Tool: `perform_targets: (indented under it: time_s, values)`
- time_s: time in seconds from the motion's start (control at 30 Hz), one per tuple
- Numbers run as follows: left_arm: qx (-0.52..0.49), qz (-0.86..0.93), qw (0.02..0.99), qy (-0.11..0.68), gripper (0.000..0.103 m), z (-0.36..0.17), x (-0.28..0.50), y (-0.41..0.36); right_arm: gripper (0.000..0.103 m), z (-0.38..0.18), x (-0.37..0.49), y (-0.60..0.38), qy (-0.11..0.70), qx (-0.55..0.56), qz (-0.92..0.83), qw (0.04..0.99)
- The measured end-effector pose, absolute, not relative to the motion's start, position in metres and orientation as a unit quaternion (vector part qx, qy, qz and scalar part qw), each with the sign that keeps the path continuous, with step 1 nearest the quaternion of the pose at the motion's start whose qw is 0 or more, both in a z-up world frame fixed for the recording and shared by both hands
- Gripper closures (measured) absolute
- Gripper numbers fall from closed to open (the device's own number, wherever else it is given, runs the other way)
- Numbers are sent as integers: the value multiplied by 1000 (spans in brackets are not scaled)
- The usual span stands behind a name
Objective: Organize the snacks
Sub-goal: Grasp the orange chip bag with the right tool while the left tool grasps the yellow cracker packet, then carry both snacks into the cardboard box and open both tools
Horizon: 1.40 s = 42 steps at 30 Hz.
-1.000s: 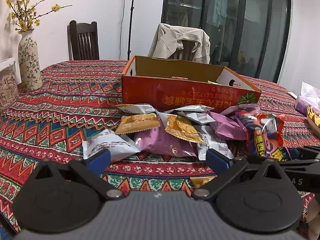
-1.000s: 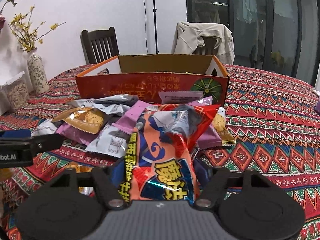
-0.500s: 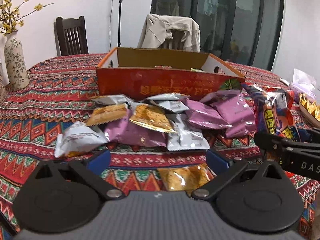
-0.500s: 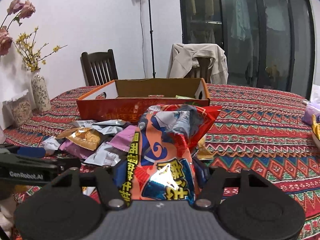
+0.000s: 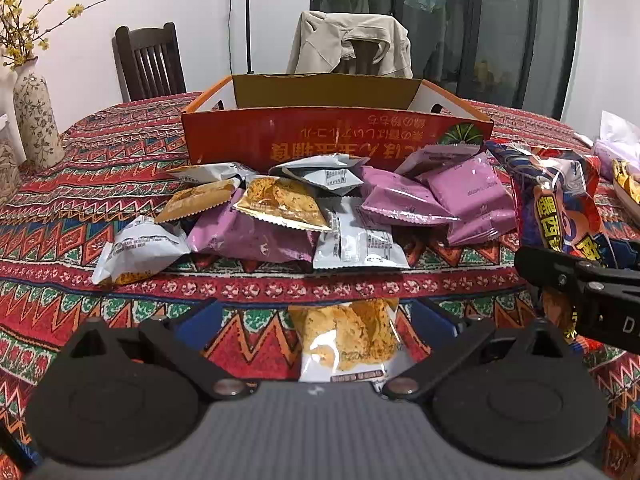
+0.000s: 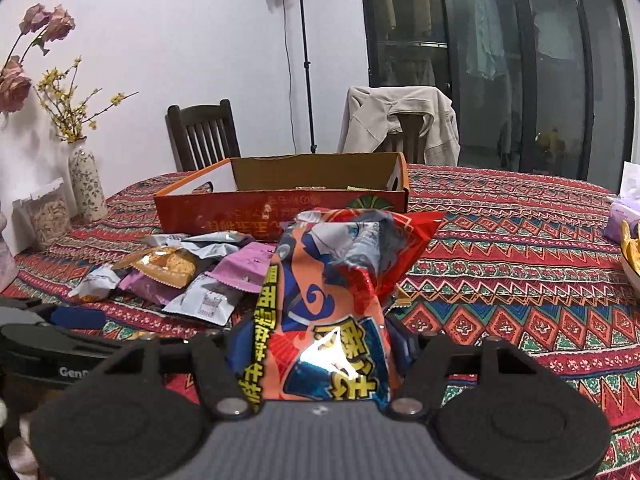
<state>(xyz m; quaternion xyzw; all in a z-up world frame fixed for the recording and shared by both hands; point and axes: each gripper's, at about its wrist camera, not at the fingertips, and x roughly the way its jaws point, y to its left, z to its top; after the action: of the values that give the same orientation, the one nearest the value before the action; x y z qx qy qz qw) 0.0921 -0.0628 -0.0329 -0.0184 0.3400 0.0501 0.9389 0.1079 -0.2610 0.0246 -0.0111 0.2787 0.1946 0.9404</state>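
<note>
An open orange cardboard box (image 5: 336, 140) (image 6: 280, 204) stands on the patterned tablecloth. A pile of small snack packets (image 5: 280, 216) (image 6: 180, 276), purple, white and gold, lies in front of it. My right gripper (image 6: 320, 340) is shut on a large red and blue snack bag (image 6: 336, 292), held above the table; the bag also shows at the right of the left wrist view (image 5: 560, 204). My left gripper (image 5: 316, 322) is open, low over the table, with a gold-and-white packet (image 5: 348, 340) lying between its fingers, not gripped.
A flowered vase (image 5: 34, 116) (image 6: 86, 184) and a clear jar (image 6: 46, 212) stand at the left. Two chairs, one draped with a beige jacket (image 5: 352, 44), stand behind the table. A tissue pack (image 6: 624, 208) and a bowl's rim (image 6: 632, 256) are at the right.
My right gripper has lifted the red bag higher above the table. My left gripper has pulled back and swung right, bringing the gold-and-white packet between its fingers.
</note>
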Motion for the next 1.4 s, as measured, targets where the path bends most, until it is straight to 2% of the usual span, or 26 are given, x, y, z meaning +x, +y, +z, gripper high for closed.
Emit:
perform_targets:
  time_s: [0.1, 0.23, 0.43, 0.5, 0.6, 1.0, 1.4]
  values:
    - [-16, 48, 936, 347, 7, -36, 92, -65, 38, 23, 106, -260, 280, -15, 198, 939]
    - [0, 38, 936, 351, 10, -39, 92, -68, 38, 21, 104, -257, 283, -27, 205, 937]
    - [4, 10, 938, 347, 33, -36, 87, -67, 38, 17, 101, -256, 289, -40, 211, 933]
    - [8, -1, 939, 343, 49, -34, 83, -66, 38, 16, 100, -255, 292, -40, 211, 932]
    - [9, -14, 939, 343, 52, -32, 81, -63, 38, 15, 99, -256, 293, -40, 212, 931]
    - [-5, -20, 953, 303, 53, -5, 80, -45, 38, 21, 101, -253, 288, -54, 210, 933]
    - [-3, 3, 977, 213, 52, 58, 119, -32, 38, 78, 136, -239, 224, -76, 199, 951]
